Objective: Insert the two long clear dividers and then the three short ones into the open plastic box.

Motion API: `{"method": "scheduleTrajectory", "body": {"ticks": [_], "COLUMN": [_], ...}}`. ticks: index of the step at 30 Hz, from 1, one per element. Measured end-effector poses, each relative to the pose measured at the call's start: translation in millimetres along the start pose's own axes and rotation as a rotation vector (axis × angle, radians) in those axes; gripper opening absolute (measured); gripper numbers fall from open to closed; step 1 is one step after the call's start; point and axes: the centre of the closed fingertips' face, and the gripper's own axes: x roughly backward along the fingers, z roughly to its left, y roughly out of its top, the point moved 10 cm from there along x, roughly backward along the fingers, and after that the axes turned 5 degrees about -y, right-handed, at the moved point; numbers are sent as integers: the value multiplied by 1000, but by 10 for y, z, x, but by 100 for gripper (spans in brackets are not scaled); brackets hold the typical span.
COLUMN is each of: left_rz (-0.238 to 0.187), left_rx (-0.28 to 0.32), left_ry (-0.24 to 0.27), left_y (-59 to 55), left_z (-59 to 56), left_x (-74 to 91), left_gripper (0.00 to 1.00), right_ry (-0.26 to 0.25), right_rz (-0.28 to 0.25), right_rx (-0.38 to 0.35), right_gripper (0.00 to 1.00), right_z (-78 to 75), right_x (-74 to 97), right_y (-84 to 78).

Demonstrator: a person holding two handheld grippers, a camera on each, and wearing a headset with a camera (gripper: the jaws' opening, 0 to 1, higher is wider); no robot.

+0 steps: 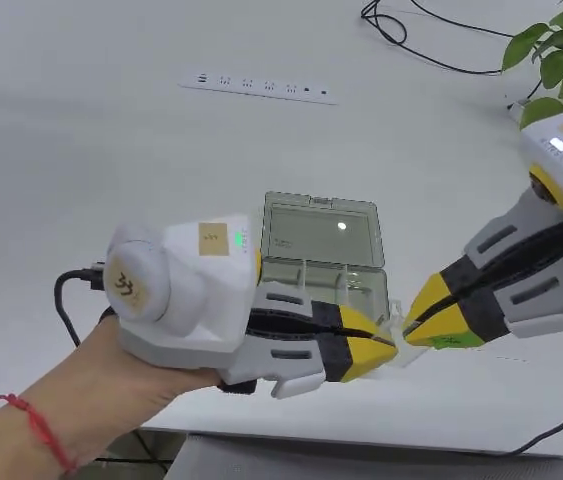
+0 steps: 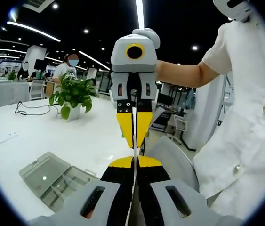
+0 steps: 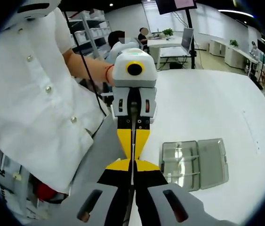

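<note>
The white worktop [image 1: 111, 130] carried the open plastic box [image 1: 311, 235], lid laid back, with some uprights apparently already seated in it. Just in front of it, above the worktop's near edge, the left gripper [image 1: 373, 350] and the right gripper [image 1: 419, 326] met tip to tip, each with its jaws pressed together, seemingly pinching opposite ends of one thin clear divider [image 1: 395, 338]. To do this step well, I judged both ends should be kept level, carried over the box, lined up with the slots and lowered evenly.
</note>
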Motion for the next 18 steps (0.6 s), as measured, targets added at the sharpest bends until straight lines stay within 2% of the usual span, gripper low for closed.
{"method": "scheduleTrajectory", "body": {"ticks": [18], "left_rz": [8], "left_rx": [1], "left_ry": [17], "left_y": [-33], "left_z": [-21], "left_x": [32], "left_gripper": [0], "right_ry": [3], "right_rz": [14], "right_rx": [13], "right_gripper": [3], "right_z": [27], "right_x": [-57], "right_y": [39]}}
